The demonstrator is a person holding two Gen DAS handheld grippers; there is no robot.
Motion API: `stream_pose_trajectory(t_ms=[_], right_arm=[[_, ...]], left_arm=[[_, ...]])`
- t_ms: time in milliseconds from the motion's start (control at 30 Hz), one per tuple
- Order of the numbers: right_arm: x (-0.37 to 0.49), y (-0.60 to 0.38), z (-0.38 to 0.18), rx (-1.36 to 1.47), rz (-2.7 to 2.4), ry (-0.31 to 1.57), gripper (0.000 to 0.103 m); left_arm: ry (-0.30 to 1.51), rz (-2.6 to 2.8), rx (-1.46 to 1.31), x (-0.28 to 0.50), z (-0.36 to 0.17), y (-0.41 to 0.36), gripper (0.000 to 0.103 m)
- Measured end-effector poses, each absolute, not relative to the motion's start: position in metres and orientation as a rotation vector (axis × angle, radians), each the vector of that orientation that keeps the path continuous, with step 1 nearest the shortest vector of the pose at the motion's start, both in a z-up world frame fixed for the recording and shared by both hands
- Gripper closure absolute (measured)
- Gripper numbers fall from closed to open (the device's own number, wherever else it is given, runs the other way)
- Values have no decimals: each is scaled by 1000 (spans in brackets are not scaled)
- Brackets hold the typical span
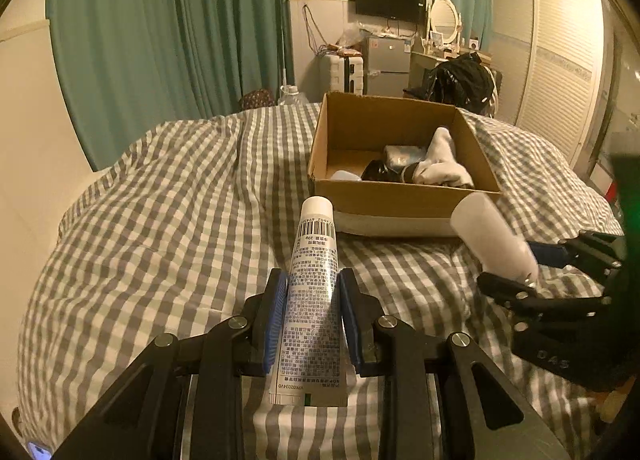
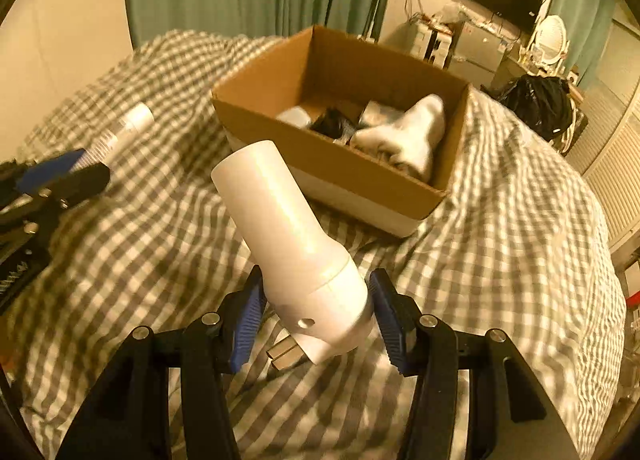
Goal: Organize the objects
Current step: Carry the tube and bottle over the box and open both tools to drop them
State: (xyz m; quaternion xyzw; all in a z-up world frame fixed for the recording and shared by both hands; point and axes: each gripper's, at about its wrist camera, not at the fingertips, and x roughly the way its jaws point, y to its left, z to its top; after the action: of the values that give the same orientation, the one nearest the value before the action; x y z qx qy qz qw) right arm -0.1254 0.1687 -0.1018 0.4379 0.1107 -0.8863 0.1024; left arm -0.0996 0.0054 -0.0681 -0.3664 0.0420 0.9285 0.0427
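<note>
Left wrist view: left hand-held gripper [image 1: 311, 314] clamps the tube [image 1: 313, 296] above the bed [image 1: 160, 199]; cardboard box [image 1: 384, 199] at 1 o'clock. Right hand-held gripper [image 2: 316, 310] pinches the white device [image 2: 292, 248]. Advice: clear the near wall, then release.

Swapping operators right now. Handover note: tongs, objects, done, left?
Left tongs: shut on the tube, cap pointing toward the box, held over the bed.
Right tongs: shut on the white cylinder, narrow end forward, also above the bed, short of the box.
Box: sits open on the bed ahead of both tongs. It already holds a white sock, a black item and a few other pieces I can't identify.
Done: those items are boxed; both remaining pieces are picked up.
Left: carry the tube and cylinder over the box and release them inside.
</note>
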Motion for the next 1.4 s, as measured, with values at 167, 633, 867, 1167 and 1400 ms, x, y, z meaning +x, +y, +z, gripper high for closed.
stream_pose_trajectory(t_ms=[167,633,867,1167,1400], right_arm=[[-116,169,-75,1225,-2647,241,51],[-110,170,36,957,-2762,165,51],[-146,169,73,881,-2770,130,51],[-232,170,52,958,-2721,56,51],[-297,174,0,1099,-2673,6,51]], left_arm=[[144,2845,-1067,-88,-50,14,76],[181,2854,-820,-117,42,40,76],[198,2855,-779,-169,64,50,76],[170,2821,-870,-257,43,53,76],[161,2787,-1003,-313,-7,54,76]])
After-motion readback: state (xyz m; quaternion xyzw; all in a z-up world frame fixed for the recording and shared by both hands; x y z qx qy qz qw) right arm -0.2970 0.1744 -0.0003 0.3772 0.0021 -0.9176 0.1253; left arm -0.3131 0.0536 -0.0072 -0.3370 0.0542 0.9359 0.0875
